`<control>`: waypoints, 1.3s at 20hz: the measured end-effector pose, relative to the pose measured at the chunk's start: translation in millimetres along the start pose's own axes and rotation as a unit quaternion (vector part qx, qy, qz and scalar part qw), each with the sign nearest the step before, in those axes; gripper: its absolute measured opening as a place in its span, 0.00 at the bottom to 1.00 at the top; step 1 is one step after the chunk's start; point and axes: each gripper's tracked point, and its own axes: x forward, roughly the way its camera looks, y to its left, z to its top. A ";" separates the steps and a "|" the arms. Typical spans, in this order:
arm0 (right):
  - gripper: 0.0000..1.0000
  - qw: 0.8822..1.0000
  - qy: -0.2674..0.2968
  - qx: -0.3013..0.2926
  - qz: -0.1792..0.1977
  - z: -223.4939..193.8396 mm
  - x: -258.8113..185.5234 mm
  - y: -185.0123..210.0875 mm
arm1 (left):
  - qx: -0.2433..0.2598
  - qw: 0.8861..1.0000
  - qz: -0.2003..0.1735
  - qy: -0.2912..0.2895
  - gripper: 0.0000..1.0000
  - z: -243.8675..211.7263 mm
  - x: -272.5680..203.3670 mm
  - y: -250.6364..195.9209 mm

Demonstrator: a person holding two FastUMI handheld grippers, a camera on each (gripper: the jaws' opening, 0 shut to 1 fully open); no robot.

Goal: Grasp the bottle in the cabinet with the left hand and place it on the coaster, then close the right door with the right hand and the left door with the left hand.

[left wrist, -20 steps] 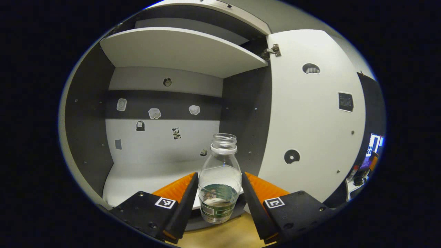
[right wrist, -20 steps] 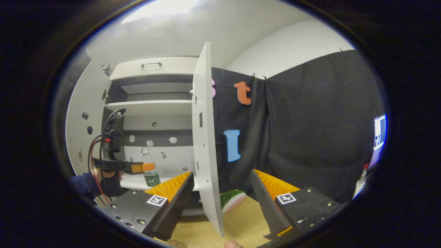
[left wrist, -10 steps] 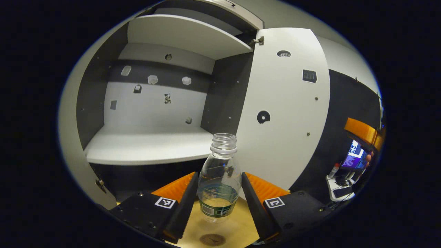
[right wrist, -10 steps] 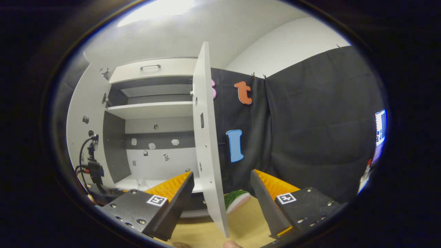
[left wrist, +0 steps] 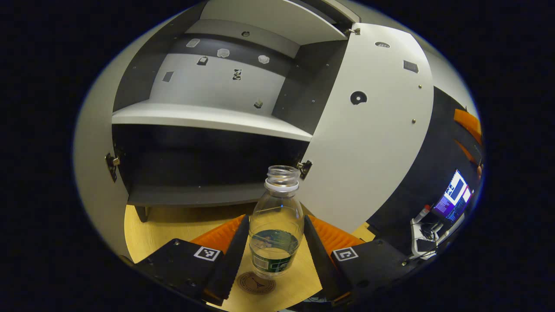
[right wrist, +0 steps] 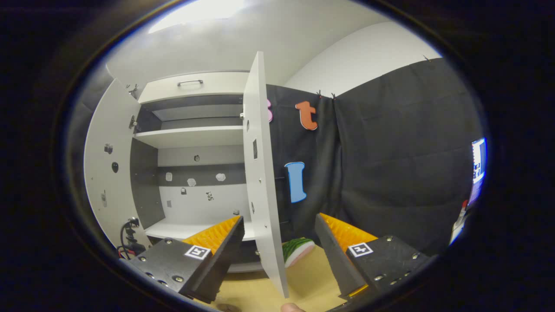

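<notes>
Wooden desk [left wrist: 173, 225] fronts open cabinet [left wrist: 208, 117]. Left tool [left wrist: 272, 255] pinches bottle [left wrist: 276, 225] at its lower body, just above coaster [left wrist: 256, 284]. Bottle likely light, smooth, squashable; grip gently. Right tool [right wrist: 277, 255] spread, empty, near right door [right wrist: 260, 173]

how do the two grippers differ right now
The left gripper has its jaws closed on the bottle, above the coaster; the right gripper has its jaws spread and holds nothing. The left one faces the open cabinet; the right one faces the right door's edge. Both hang over the wooden table.
</notes>
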 end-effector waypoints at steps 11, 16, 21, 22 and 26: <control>0.99 1.000 0.022 -0.011 -0.002 -10.5 -0.5 1.0 | -0.040 0.997 0.042 0.043 0.80 -75.4 18.6 28.4; 1.00 0.999 0.030 -0.019 0.005 -16.0 1.5 4.1 | -0.030 0.997 0.054 0.035 0.80 -90.6 20.4 30.8; 0.99 0.999 0.040 -0.018 0.005 -23.4 4.3 3.6 | -0.013 0.998 0.051 0.029 0.80 -93.7 14.6 26.3; 0.99 0.999 0.043 -0.018 0.006 -26.0 4.7 4.0 | -0.011 0.998 0.050 0.035 0.80 -95.2 12.0 25.1; 0.99 0.999 0.046 -0.015 0.008 -28.8 6.1 5.6 | 0.007 0.998 0.045 0.042 0.80 -99.7 0.8 17.9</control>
